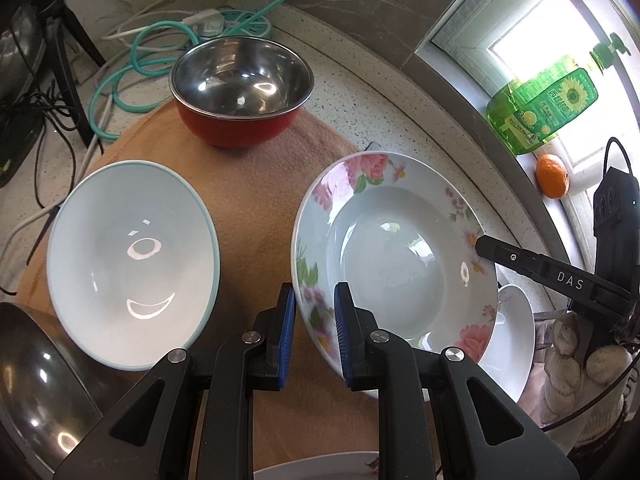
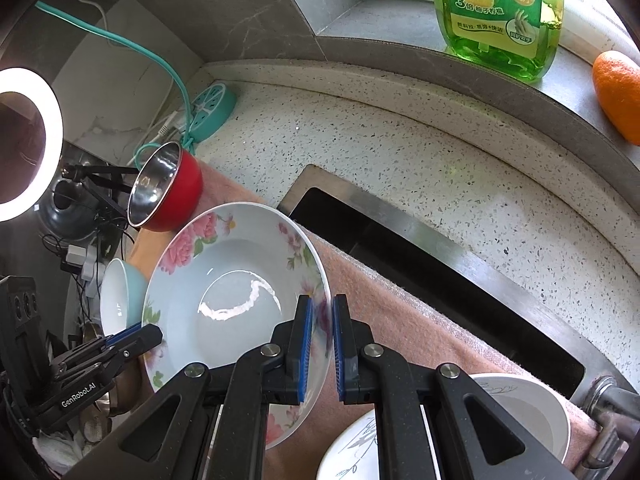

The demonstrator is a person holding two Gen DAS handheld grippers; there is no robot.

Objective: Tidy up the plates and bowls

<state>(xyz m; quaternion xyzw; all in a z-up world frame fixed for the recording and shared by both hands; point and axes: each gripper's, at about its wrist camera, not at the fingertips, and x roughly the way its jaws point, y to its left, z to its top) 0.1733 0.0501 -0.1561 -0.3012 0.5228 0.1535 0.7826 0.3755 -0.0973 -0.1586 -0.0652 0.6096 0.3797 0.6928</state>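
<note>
A speckled stone worktop (image 2: 400,152) in a kitchen corner is shown, with a pinkish-brown towel (image 1: 248,208) spread over it beside a sunken steel sink (image 2: 420,256) and a window ledge bearing a green soap bottle (image 2: 496,16) and an orange (image 2: 618,92). A floral deep plate (image 1: 392,252) is held tilted between both tools. The left tongs (image 1: 316,332) are closed to a narrow gap on the plate's near-left rim, the blue pads pressing either face. The right tongs (image 2: 320,344) are closed almost fully on the opposite rim, seen edge-on between the pads. The plate therefore lies directly ahead of each pair of tongs, its diameter running from one grip to the other, so that neither hand is the nearer. Left of the left tongs a pale blue bowl (image 1: 132,264) rests on the towel; beyond them stands a red steel-lined bowl (image 1: 240,92). Below the right tongs two white patterned dishes (image 2: 520,412) are visible, the probable stacking place. The coming move is judged to depend on both grips travelling together, since the plate spans them and would twist if one led.
</note>
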